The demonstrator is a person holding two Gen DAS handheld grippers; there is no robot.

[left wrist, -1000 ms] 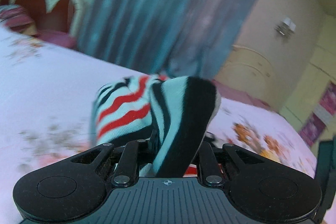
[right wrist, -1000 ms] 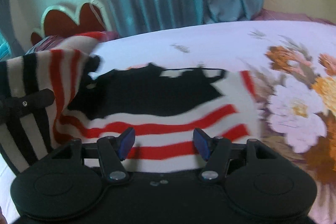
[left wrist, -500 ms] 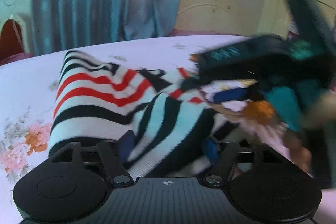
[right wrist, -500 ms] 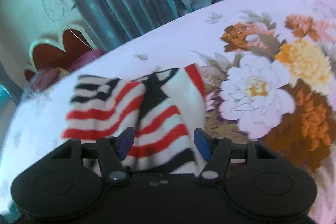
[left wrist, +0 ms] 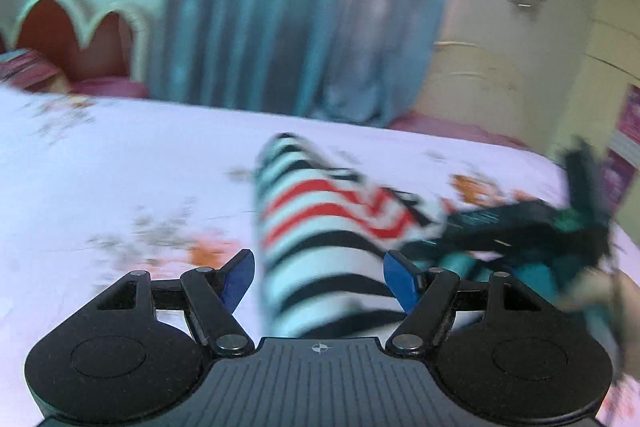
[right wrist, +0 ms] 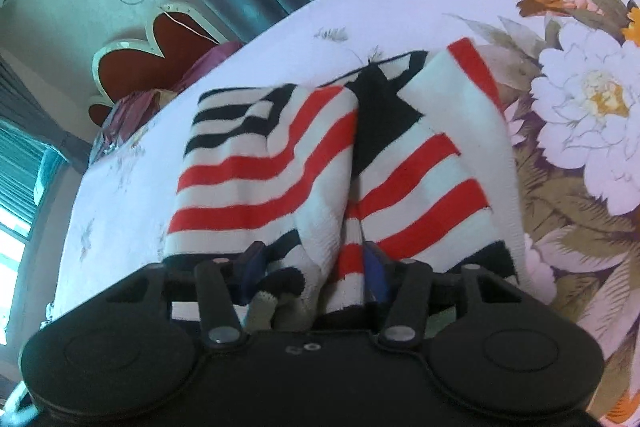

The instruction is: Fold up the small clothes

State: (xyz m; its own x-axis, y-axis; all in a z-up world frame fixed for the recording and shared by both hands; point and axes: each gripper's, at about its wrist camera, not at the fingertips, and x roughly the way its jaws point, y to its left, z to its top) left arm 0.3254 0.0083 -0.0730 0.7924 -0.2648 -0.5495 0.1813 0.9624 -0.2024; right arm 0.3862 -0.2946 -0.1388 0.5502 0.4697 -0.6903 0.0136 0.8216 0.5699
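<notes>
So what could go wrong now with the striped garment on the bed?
1. The left gripper is open with the striped garment lying between its fingers; closing or lifting now could drag the folded side open again.
2. The right gripper has bunched fabric between its fingers; pulling back may tug the two flaps apart along their middle gap.
3. Both grippers work close together, so they might bump.

The left gripper (left wrist: 319,277) stands with its 2 blue-padded fingers (left wrist: 238,277) spread wide, a striped garment (left wrist: 320,227) lying between them on the floral bedsheet (left wrist: 120,167). Right of the garment, the right gripper (left wrist: 520,227) is a blur. Behind the garment hangs a blue curtain (left wrist: 300,7).
</notes>
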